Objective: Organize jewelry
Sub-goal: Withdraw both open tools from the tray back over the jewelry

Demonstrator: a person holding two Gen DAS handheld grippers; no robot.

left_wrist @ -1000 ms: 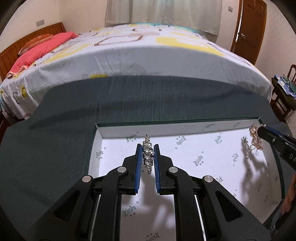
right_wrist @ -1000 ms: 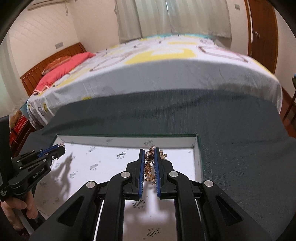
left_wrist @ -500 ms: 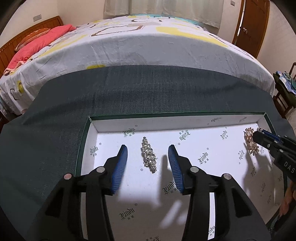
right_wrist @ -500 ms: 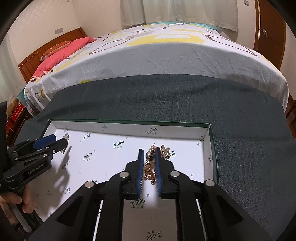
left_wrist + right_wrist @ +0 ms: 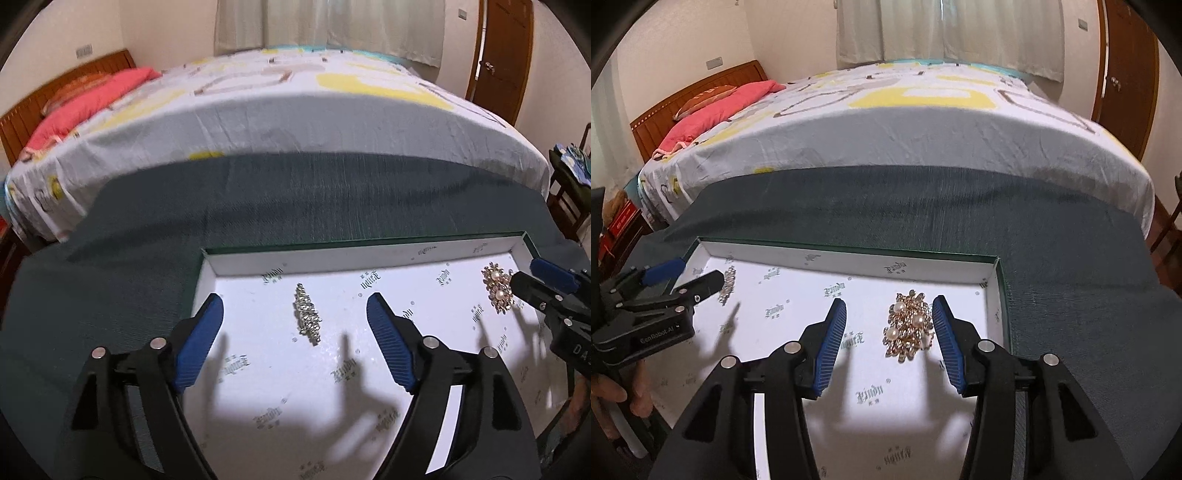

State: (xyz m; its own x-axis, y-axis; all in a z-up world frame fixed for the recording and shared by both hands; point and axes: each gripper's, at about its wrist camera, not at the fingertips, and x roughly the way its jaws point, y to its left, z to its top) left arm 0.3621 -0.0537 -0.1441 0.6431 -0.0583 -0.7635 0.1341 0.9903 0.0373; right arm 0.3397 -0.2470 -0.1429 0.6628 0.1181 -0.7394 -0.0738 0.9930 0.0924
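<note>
Box: a shallow white-lined box point(image 5: 369, 254) with a green rim sits on the dark cloth point(image 5: 110, 295) covering the surface, with a bed point(image 5: 923, 122) beyond.
Silver brooch: lies flat on the lining in the box's left part point(image 5: 307, 319), touching nothing.
Gold brooch: pearl-set, lies flat near the box's right wall point(image 5: 909, 328).
Left gripper point(image 5: 295, 332): jaws have just been opening and stand wide, the silver brooch between them but free of both pads.
Right gripper point(image 5: 888, 341): jaws have just been opening, about half apart; the gold brooch sits between them, unpressed.
Done: both pieces appear placed in the box, well apart.
Left: judging by this, only pulling the grippers clear; no other jewelry shows.
</note>
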